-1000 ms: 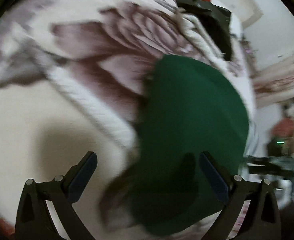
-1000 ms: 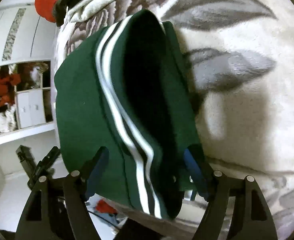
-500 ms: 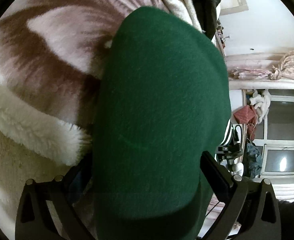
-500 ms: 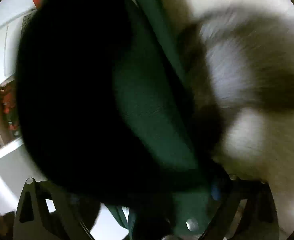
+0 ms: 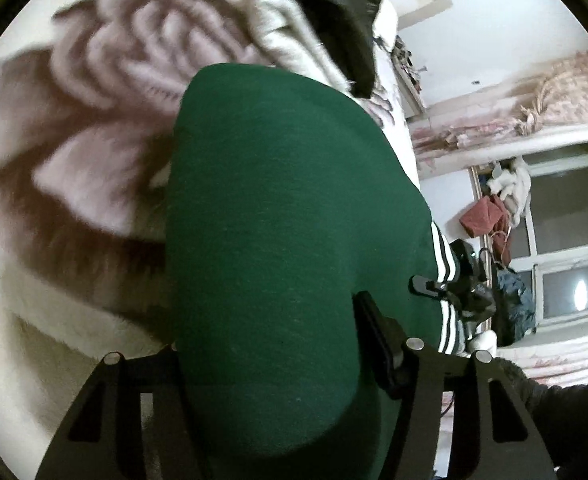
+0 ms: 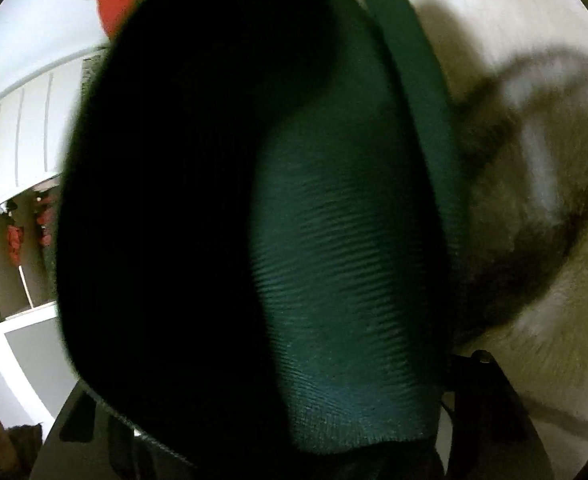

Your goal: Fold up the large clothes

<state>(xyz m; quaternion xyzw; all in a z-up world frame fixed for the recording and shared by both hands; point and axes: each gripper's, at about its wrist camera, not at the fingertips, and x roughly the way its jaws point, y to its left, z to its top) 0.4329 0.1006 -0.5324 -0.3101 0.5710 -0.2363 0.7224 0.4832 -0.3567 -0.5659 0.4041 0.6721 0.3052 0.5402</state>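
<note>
A dark green garment [image 5: 277, 240] with white side stripes [image 5: 446, 264] fills both wrist views. It lies over a fluffy cream blanket with a brown leaf pattern [image 5: 93, 152]. My left gripper [image 5: 273, 364] is shut on a thick fold of the green cloth; only the right finger [image 5: 378, 336] shows, the left one is hidden under the fabric. In the right wrist view the green ribbed cloth [image 6: 346, 260] covers the lens and hides the fingertips of my right gripper [image 6: 285, 432], which stands shut on it.
A pile of black, white and red clothes [image 5: 326, 12] lies at the far end of the blanket. A window and shelf with clutter [image 5: 554, 256] are at the right. White cupboards [image 6: 17, 140] stand left in the right wrist view.
Both grippers have closed on the green garment, which they stood open around a second ago. The cloth has moved close up over the right camera. The left view has shifted slightly.
</note>
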